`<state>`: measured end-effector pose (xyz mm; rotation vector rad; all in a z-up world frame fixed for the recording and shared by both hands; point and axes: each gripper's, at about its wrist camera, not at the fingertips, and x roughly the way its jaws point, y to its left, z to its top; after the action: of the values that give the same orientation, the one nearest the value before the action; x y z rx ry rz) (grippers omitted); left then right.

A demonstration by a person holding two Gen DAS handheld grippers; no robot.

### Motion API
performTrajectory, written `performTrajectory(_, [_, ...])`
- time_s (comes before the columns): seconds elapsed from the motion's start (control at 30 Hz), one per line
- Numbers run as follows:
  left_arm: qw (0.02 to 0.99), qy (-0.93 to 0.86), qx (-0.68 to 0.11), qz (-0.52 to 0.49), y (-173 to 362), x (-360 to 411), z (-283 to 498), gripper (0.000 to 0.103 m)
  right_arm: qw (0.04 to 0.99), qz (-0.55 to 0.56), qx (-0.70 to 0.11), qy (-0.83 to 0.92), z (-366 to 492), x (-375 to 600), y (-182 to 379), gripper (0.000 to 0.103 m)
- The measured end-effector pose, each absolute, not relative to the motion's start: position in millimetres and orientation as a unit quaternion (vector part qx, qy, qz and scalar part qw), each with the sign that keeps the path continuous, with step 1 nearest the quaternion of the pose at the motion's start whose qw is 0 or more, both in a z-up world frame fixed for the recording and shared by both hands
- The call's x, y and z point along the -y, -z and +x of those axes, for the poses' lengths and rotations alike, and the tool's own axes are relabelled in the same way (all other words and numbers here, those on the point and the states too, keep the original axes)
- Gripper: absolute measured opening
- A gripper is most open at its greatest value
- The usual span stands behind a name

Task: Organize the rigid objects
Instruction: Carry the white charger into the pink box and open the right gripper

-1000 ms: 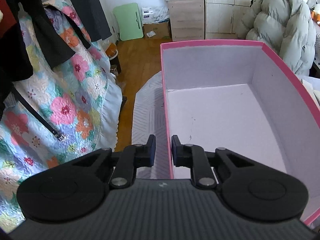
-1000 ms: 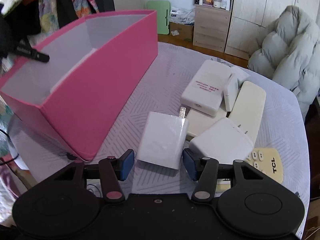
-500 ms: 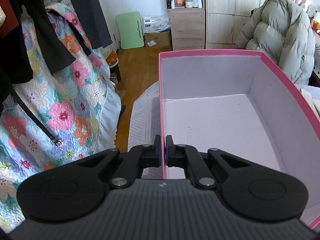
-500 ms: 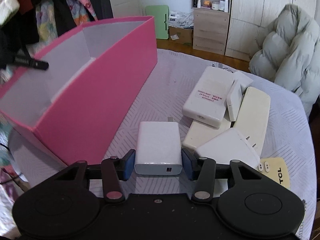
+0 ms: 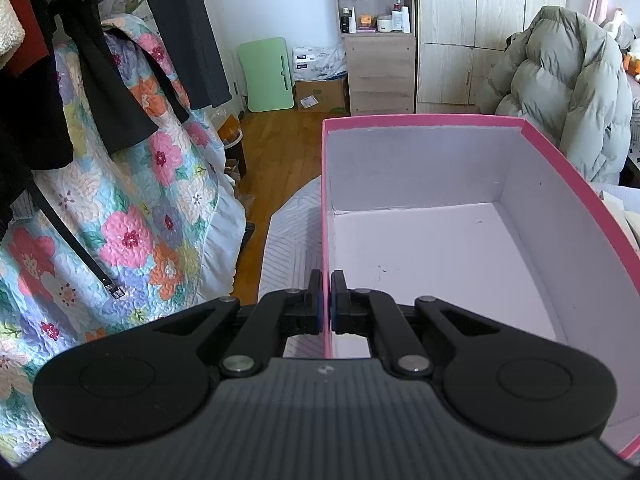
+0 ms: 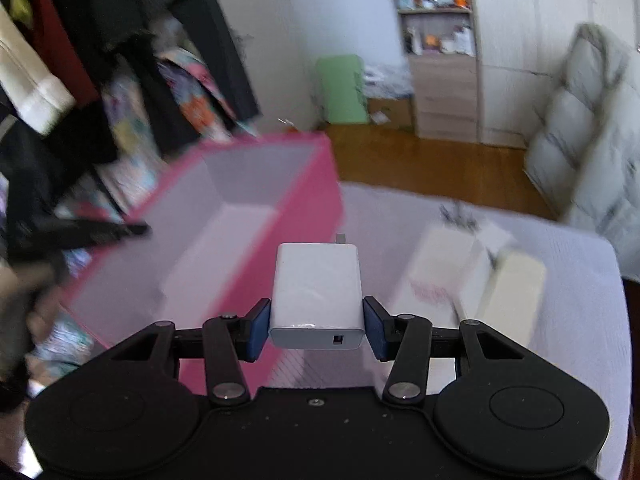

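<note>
Since a second ago my right gripper (image 6: 318, 330) has clamped the white charger (image 6: 318, 292) and lifted it off the table (image 6: 560, 280). My left gripper (image 5: 326, 308) now pinches the pink box (image 5: 560, 176) wall. The box's open mouth lies ahead-left, long axis running away; nothing blocks the way over its rim.

glossy plastic charger (image 6: 318, 292) — matt cardboard box (image 5: 440, 168)

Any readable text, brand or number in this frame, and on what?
None can be read.
white charger, in the right tool: no marking shows.
white boxes on the table: red print, blurred.
stacked cartons by the dresser: print too small.
shelf bottles: labels too small.
</note>
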<state>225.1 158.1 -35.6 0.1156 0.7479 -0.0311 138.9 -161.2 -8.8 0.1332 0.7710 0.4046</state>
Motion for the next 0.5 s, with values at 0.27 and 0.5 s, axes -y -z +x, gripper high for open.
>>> performTrajectory(0.27, [0.933, 0.01, -0.355, 0.057, 36, -157, 222, 0.003, 0.885, -0.004, -0.355, -0.3, 187, 91, -33, 0.054])
performTrajectory(0.5, [0.935, 0.009, -0.351, 0.056, 36, -156, 220, 0.003, 0.786, 0.075, -0.507, -0.347, 266, 26, 7, 0.054])
